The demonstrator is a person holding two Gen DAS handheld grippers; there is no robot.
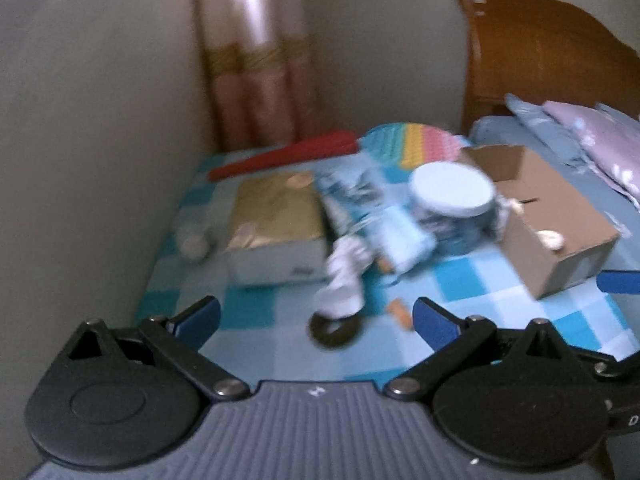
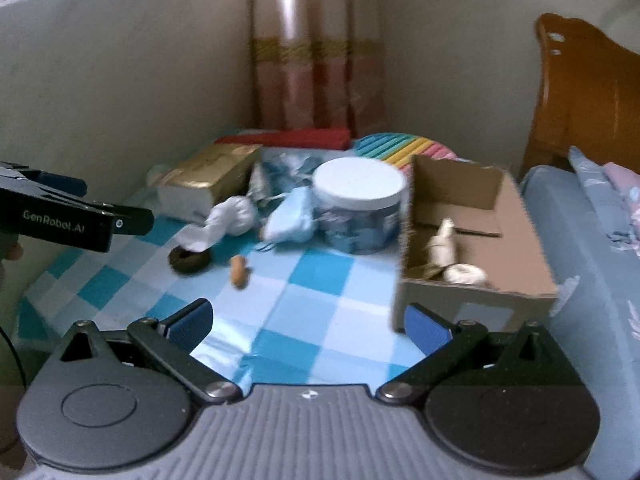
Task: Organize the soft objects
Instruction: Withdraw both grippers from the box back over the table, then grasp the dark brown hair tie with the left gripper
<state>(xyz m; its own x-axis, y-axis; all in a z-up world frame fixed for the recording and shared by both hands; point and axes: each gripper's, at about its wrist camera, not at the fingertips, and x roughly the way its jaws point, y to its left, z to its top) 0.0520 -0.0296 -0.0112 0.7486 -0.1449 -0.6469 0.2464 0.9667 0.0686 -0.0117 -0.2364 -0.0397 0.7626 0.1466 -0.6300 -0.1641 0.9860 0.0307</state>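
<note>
soft items are lying scattered on the checked desk (image 2: 304,292): a white cloth bundle (image 2: 224,220) is resting against a dark ring scrunchie (image 2: 190,261), a pale blue pouch (image 2: 289,216) is leaning on the white-lidded tub (image 2: 358,204), and a small tan piece (image 2: 239,271) is sitting alone just in front of them. the cardboard box (image 2: 516,236) is standing open at the right side of the desk, beside the bed (image 2: 592,248), and is already holding a cream twist (image 2: 440,246) and a cream ring (image 2: 466,274).

judged step: some items are boxed, the rest are waiting; both tools are looking to be between picks, approaching the loose pile.

the left tool (image 1: 316,320) is hanging above the desk with fingers spread wide and nothing between them, the scrunchie (image 1: 335,330) and cloth bundle (image 1: 342,284) directly ahead of the gap. the right tool (image 2: 308,326) is likewise spread and empty, hovering over bare checks near the box's front corner.

behind the pile, a gold box (image 2: 208,180), a red strip (image 2: 288,138) and a rainbow mat (image 2: 404,146) are lying toward the curtain (image 2: 312,64).

next move, as a guess: the left tool is needing to drop onto the bundle or scrunchie, taking one without dragging the other, since they are touching. frames are motion-blurred, so fine edges are unclear.
</note>
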